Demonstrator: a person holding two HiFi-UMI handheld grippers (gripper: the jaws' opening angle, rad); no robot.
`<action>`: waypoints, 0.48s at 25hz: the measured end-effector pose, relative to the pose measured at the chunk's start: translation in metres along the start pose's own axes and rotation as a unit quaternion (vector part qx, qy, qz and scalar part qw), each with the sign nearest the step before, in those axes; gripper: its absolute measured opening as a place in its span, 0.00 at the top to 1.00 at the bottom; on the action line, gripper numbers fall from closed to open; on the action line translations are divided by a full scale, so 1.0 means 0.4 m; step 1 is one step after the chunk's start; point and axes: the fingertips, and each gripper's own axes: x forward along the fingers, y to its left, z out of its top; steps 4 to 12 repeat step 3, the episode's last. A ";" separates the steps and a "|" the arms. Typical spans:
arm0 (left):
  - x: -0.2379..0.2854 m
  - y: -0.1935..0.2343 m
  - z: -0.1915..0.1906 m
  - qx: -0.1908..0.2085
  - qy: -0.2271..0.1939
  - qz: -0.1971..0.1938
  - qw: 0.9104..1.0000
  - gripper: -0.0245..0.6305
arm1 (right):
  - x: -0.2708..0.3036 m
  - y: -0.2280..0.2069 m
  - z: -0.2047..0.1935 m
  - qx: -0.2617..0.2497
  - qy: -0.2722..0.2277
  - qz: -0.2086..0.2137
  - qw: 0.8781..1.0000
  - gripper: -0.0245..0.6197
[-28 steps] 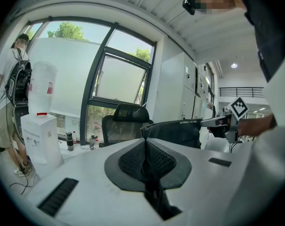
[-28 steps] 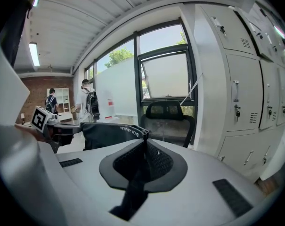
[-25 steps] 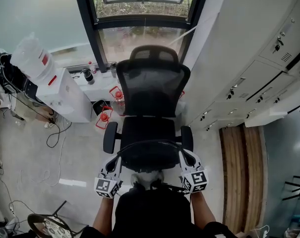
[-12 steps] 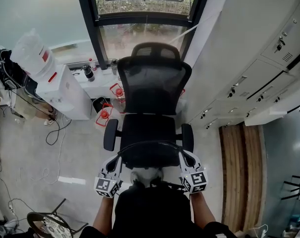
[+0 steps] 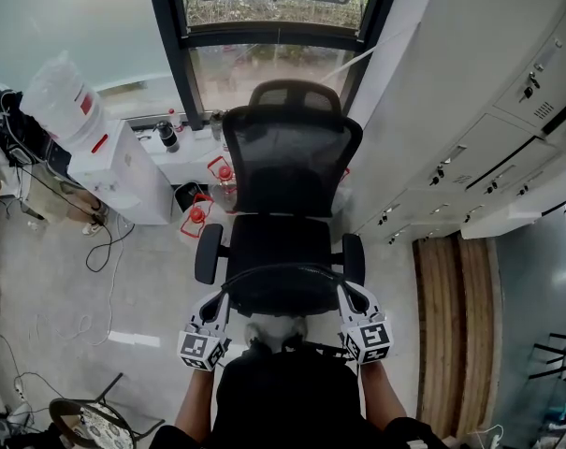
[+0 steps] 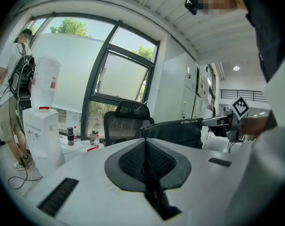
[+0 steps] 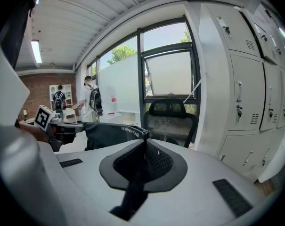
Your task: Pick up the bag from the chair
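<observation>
Hanging between both grippers: one black fabric bag (image 5: 283,293) with small white lettering along its top edge, stretched in front of the person and over the front of the seat. Whether it touches the seat cannot be told.
Left gripper (image 5: 217,302): jaws clenched on the bag's left edge, dark pads pressed together with black material pinched between them.
Right gripper (image 5: 348,297): jaws likewise clamped on the bag's right edge.
Black mesh office chair (image 5: 290,171) with headrest and armrests: upright just beyond the bag, its back to a dark-framed window (image 5: 264,73).
White water dispenser (image 5: 114,171) with clear bottle on top: left of the chair.
White metal lockers (image 5: 488,148): along the right wall.
Red-capped bottles (image 5: 196,221): on the floor, beside the chair.
</observation>
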 end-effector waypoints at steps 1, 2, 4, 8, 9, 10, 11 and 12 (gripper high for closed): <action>0.001 -0.001 -0.001 0.000 0.000 0.000 1.000 0.96 | 0.000 -0.001 -0.001 0.000 0.000 0.000 1.000 0.94; 0.002 -0.003 -0.002 0.000 0.001 0.000 1.000 0.96 | -0.001 -0.003 -0.002 -0.001 0.001 0.001 1.000 0.94; 0.003 -0.004 -0.003 0.000 0.001 0.000 1.000 0.96 | -0.002 -0.004 -0.003 -0.001 0.001 0.001 1.000 0.94; 0.003 -0.004 -0.003 0.000 0.001 0.000 1.000 0.96 | -0.002 -0.004 -0.003 -0.001 0.001 0.001 1.000 0.94; 0.003 -0.004 -0.003 0.000 0.001 0.000 1.000 0.96 | -0.002 -0.004 -0.003 -0.001 0.001 0.001 1.000 0.94; 0.003 -0.004 -0.003 0.000 0.001 0.000 1.000 0.96 | -0.002 -0.004 -0.003 -0.001 0.001 0.001 1.000 0.94; 0.003 -0.004 -0.003 0.000 0.001 0.000 1.000 0.96 | -0.002 -0.004 -0.003 -0.001 0.001 0.001 1.000 0.94; 0.003 -0.004 -0.003 0.000 0.001 0.000 1.000 0.96 | -0.002 -0.004 -0.003 -0.001 0.001 0.001 1.000 0.94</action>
